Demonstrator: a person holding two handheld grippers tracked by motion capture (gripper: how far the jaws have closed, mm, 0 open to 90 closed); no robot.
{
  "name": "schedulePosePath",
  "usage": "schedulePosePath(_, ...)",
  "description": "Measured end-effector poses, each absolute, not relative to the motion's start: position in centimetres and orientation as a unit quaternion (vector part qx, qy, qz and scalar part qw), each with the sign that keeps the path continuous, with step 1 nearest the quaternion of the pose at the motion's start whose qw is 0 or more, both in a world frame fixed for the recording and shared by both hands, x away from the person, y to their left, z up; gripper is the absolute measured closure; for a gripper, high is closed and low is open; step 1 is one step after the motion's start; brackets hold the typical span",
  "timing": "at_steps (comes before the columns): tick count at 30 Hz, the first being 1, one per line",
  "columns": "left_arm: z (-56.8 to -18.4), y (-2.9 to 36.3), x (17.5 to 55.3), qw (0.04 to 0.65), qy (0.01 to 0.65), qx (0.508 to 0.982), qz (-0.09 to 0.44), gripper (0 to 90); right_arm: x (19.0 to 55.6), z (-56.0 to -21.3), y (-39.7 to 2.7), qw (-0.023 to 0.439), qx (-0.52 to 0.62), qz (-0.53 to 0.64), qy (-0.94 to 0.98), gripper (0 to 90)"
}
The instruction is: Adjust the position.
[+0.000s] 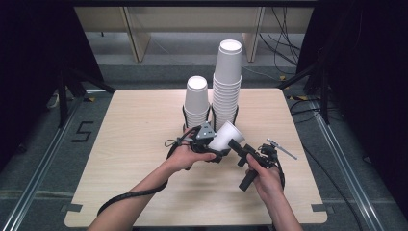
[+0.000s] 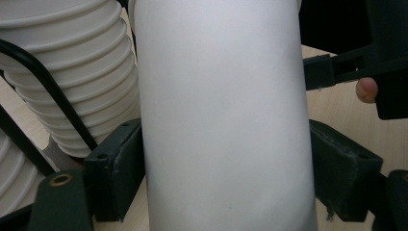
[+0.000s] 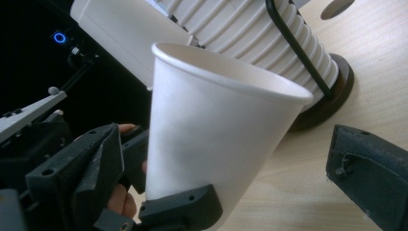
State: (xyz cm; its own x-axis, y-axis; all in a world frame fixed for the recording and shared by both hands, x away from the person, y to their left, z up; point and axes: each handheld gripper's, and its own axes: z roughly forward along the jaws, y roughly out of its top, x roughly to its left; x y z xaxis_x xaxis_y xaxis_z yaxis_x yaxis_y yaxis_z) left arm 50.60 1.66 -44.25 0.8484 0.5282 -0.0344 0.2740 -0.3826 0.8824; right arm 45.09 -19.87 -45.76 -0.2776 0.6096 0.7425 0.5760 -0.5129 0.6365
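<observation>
While the left gripper clamps both pads on the flank of a single white paper cup, that cup lies tilted, its open rim toward the right gripper. Right gripper: jaws spread wide, one on either side of the cup, neither pressing. Beyond the left gripper's tips: two ribbed stacks of white paper cups, tall and short, in black wire holders on a pale wooden table. Step judged: hand-over or release, the right having let go. Next move likely calls for carrying the cup, mouth down, onto a stack.
</observation>
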Motion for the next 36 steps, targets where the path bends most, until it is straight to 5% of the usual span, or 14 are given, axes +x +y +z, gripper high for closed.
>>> schedulePosePath(9,-44.3,1.3,50.5,0.499,0.246,0.821,0.132,20.6,45.9,-45.8,-19.0,-0.031,0.635,0.621,0.459,0.6)
schedulePosePath(28,-44.4,0.8,50.3,0.496,0.24,0.823,0.137,20.6,48.0,-46.4,-17.7,-0.038,0.659,0.611,0.438,1.6)
schedulePosePath(36,-44.5,0.7,50.2,0.488,0.237,0.828,0.14,20.5,48.1,-46.6,-17.6,-0.039,0.665,0.611,0.427,11.3)
